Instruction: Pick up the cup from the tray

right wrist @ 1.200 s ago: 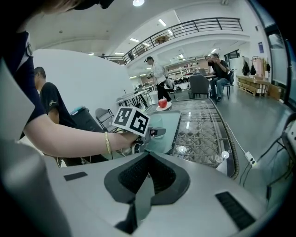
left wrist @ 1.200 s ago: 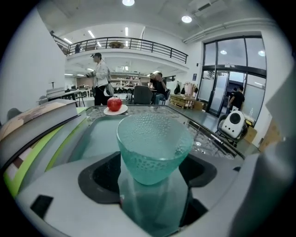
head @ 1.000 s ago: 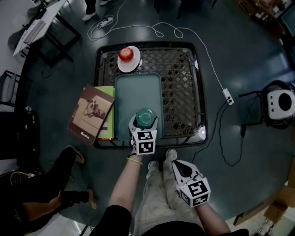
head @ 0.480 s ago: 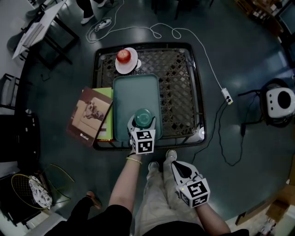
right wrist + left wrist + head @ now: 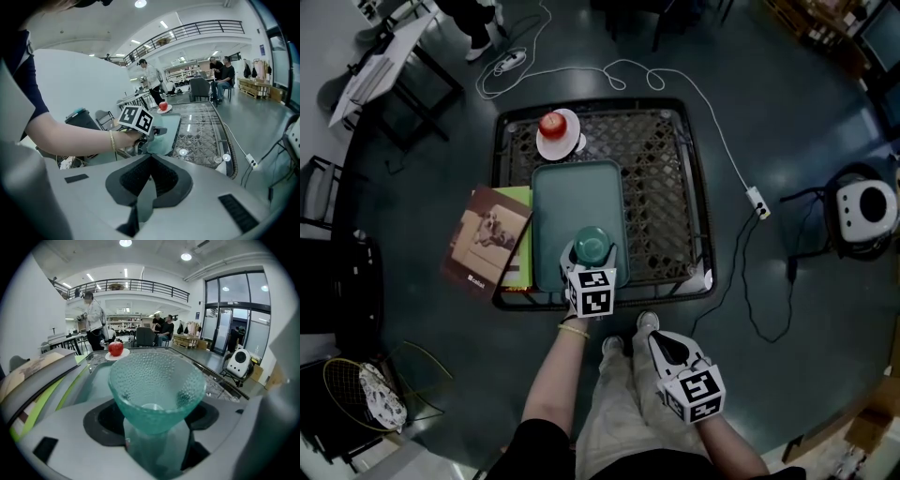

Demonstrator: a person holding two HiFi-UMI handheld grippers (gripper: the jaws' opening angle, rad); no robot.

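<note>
A teal pebbled-glass cup (image 5: 592,244) (image 5: 157,390) sits upright between the jaws of my left gripper (image 5: 592,255) (image 5: 154,437), which is shut on its lower part. The cup hangs over the near end of the teal tray (image 5: 572,197) (image 5: 93,380), slightly raised. My right gripper (image 5: 672,349) (image 5: 143,197) is shut and holds nothing. It stays low near the person's legs, off the table, and its view shows the left gripper (image 5: 147,133) with the cup ahead.
The tray lies on a black mesh table (image 5: 661,169). A red apple on a white saucer (image 5: 553,127) (image 5: 115,348) stands beyond the tray's far end. Books (image 5: 487,239) overhang the table's left edge. A white cable (image 5: 722,141) runs over the floor at right.
The head view has shifted slightly. The cup stays gripped at the tray's near end, edging a little nearer. The seated person at lower left has gone from view.
</note>
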